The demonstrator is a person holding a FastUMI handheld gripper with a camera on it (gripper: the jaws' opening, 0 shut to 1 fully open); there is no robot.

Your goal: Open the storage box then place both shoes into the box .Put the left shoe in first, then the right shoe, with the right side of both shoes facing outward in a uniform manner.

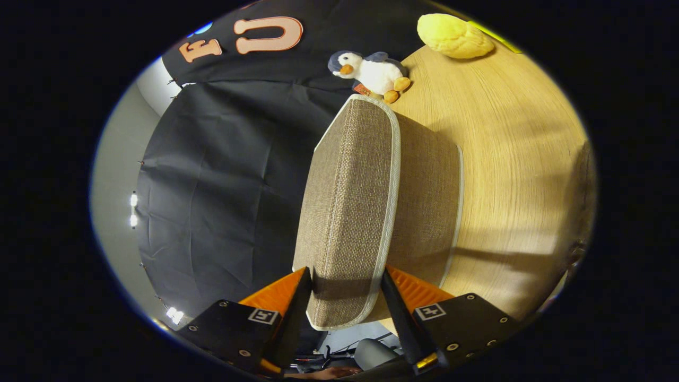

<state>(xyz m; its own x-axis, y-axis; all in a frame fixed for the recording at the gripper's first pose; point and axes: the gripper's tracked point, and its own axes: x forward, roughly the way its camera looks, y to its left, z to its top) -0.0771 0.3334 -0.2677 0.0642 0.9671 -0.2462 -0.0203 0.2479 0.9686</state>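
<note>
The storage box's lid (347, 196), brown woven fabric with pale trim, is raised and stands on edge, reaching away from me. My gripper (345, 297) is shut on the lid's near end, one finger pressing each face. The box body (427, 201), of the same fabric, lies just past the lid on the wooden table (509, 159). What is inside the box is hidden by the lid.
A penguin plush (371, 71) lies at the table's edge beyond the lid's far end. A yellow plush (453, 36) sits farther along the table. The black booth cloth (223, 180) hangs on the lid's other side.
</note>
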